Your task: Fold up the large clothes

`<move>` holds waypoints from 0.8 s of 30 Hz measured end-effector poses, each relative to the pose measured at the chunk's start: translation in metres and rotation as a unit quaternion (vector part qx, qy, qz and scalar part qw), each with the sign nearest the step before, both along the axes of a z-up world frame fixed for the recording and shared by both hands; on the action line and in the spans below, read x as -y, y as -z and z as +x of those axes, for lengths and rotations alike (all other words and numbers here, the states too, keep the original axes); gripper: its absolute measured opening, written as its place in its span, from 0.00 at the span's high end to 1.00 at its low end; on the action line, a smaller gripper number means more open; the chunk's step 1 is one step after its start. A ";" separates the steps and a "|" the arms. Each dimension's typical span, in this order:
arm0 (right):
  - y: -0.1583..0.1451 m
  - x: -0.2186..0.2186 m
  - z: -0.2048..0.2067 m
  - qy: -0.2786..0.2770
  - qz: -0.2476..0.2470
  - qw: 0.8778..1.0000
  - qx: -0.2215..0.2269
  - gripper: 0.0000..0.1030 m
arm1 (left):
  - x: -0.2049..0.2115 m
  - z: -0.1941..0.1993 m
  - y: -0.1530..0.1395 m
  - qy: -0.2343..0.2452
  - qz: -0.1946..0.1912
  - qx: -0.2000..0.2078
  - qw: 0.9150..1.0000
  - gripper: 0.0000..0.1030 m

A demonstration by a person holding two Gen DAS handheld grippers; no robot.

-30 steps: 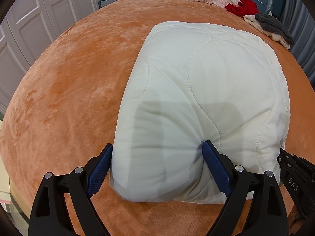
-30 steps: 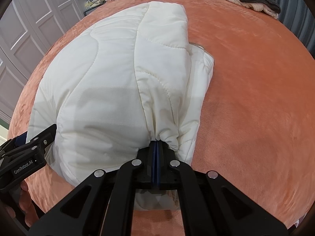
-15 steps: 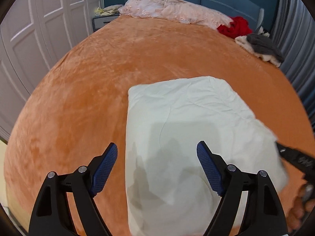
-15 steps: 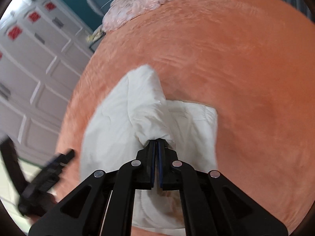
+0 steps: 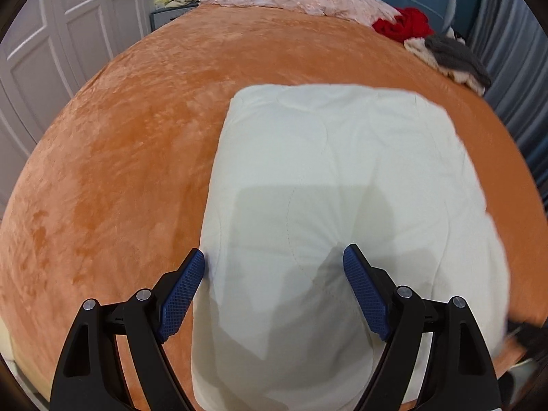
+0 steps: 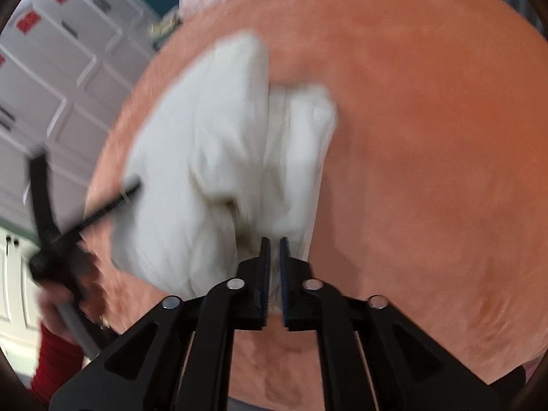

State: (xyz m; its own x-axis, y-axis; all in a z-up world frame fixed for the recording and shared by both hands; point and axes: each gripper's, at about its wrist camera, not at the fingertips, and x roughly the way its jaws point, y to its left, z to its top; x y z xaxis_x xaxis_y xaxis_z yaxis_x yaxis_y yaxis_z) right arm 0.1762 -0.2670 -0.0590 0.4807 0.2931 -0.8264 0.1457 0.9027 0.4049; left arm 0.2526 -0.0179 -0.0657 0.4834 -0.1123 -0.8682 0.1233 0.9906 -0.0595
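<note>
The quilted white garment (image 5: 328,185) is lying in a folded rectangular block on the orange bedspread (image 5: 120,157), directly ahead of and beneath the left gripper (image 5: 274,267). The left gripper's fingers are standing spread wide and holding nothing; one blue pad (image 5: 181,298) is sitting just beside the block's left edge, and the other is hanging over the block's near surface. Whether either pad is touching the fabric cannot be told.

The right gripper (image 6: 274,250) is showing a narrow gap between its fingers. Cream fabric is lying right at the fingertips, but the right wrist view is blurred, so it cannot be told whether a layer is being pinched. In that view the garment (image 6: 222,157) is bunching into loose, uneven folds ahead and left of this gripper.

Handling judgement: the garment is looking padded, soft and light, with a smooth shell that is probably slippery. It is likely springing back after compression, so folds may be reopening. A hold is best taken at a stitched edge or corner, gathering all layers together, not at the puffy centre.
</note>
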 end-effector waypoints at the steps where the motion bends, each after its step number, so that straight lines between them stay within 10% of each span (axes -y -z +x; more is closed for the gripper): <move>1: -0.015 0.002 0.007 0.006 -0.008 1.000 0.022 0.77 | -0.001 0.001 0.003 -0.001 0.004 -0.001 1.000 0.19; 2: -0.028 0.003 0.017 0.010 -0.013 0.999 0.044 0.52 | -0.002 0.002 0.004 -0.003 0.000 -0.003 1.000 0.19; 4: -0.042 0.001 0.040 0.003 -0.009 0.997 0.075 0.35 | -0.005 0.003 0.004 -0.017 -0.015 -0.011 1.000 0.19; 9: -0.008 -0.010 0.104 -0.003 0.035 0.999 0.025 0.35 | -0.009 -0.001 -0.015 -0.030 -0.035 -0.009 0.999 0.21; 13: 0.007 -0.015 0.101 -0.011 0.096 0.995 0.012 0.88 | -0.012 0.006 -0.042 -0.021 -0.032 0.020 0.999 0.21; 16: -0.025 -0.005 0.054 -0.004 0.078 0.994 0.078 0.93 | -0.010 0.019 -0.060 -0.013 -0.034 0.042 0.998 0.21; 24: 0.028 -0.013 0.065 -0.011 -0.079 0.997 -0.009 0.91 | 0.042 0.035 -0.008 0.000 0.013 0.020 1.000 0.21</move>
State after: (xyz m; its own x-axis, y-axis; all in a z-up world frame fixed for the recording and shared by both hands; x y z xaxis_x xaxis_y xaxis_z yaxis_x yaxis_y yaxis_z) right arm 0.2412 -0.2536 -0.0872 0.4601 0.1699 -0.8714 0.1303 0.9580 0.2556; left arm 0.2874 -0.0602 -0.0577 0.5179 -0.0902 -0.8507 0.1249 0.9917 -0.0291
